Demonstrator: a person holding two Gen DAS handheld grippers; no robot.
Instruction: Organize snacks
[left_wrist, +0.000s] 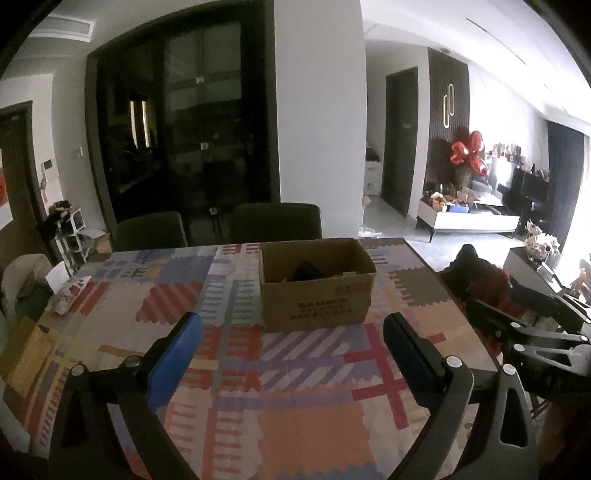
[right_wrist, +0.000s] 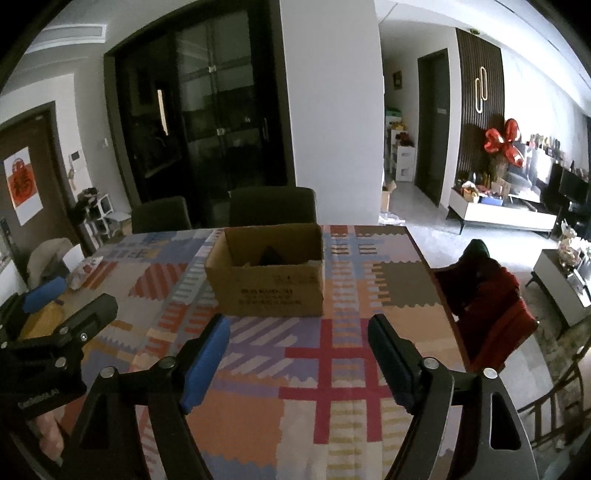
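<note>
Both claws, left (left_wrist: 291, 341) and right (right_wrist: 297, 345), released, empty. Box (left_wrist: 316, 284) looks light, stiff; I'd grip its rim. Contents dark, maybe snack packets.

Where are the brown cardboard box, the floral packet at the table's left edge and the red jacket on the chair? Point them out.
Brown cardboard box (left_wrist: 317, 302): left wrist view, front wall.
Floral packet (left_wrist: 70, 297): left wrist view, middle.
Red jacket (right_wrist: 495, 306): right wrist view, draped middle.

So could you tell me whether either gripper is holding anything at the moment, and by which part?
Nothing is held: the left gripper and the right gripper both stand open and empty above the tablecloth.
</note>
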